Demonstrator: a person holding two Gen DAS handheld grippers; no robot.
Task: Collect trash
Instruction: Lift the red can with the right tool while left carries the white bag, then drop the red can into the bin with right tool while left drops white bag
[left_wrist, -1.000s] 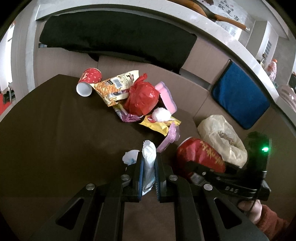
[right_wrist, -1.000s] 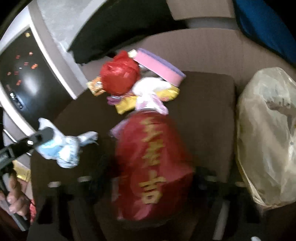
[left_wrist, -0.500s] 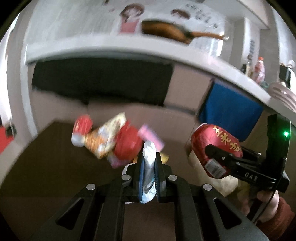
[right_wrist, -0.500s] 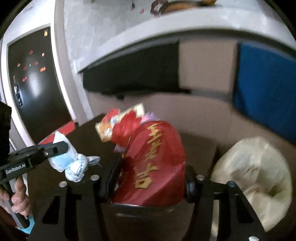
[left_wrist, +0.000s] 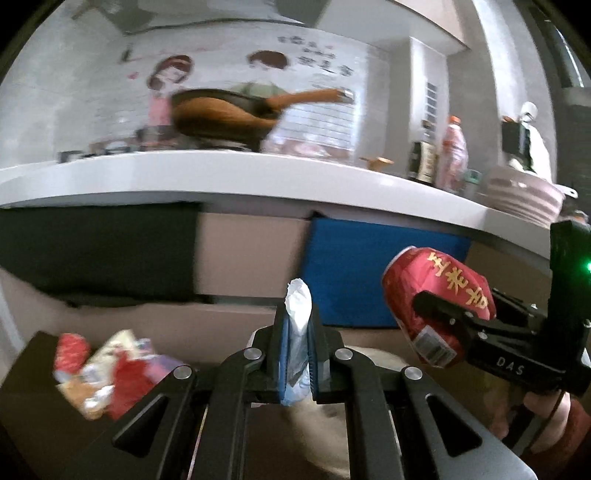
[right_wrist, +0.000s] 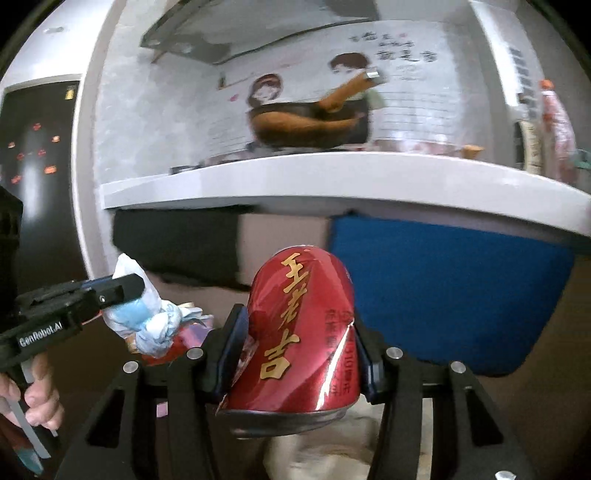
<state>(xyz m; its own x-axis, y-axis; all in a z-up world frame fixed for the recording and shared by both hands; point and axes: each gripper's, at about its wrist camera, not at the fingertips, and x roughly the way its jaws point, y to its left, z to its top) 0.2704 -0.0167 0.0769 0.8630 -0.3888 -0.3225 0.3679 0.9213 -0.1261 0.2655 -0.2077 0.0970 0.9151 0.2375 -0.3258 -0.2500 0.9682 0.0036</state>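
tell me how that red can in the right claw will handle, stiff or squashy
Probably squashy: the red can already shows creases and a dented wall where the right claw has just been closing on it. Likely light, perhaps empty. Its glossy skin could slip under a looser grip.

The way straight ahead is blocked by a long white counter (left_wrist: 258, 177) with a pan (left_wrist: 218, 118) and bottles (left_wrist: 456, 155) on top. Under it, the path is shut off by a black cloth (left_wrist: 96, 251) and a blue cloth (left_wrist: 369, 273). Low on the left, part of the dark table (left_wrist: 33, 373) is taken up by a trash pile (left_wrist: 107, 373). Open air is left above the pile and between the two held tools.
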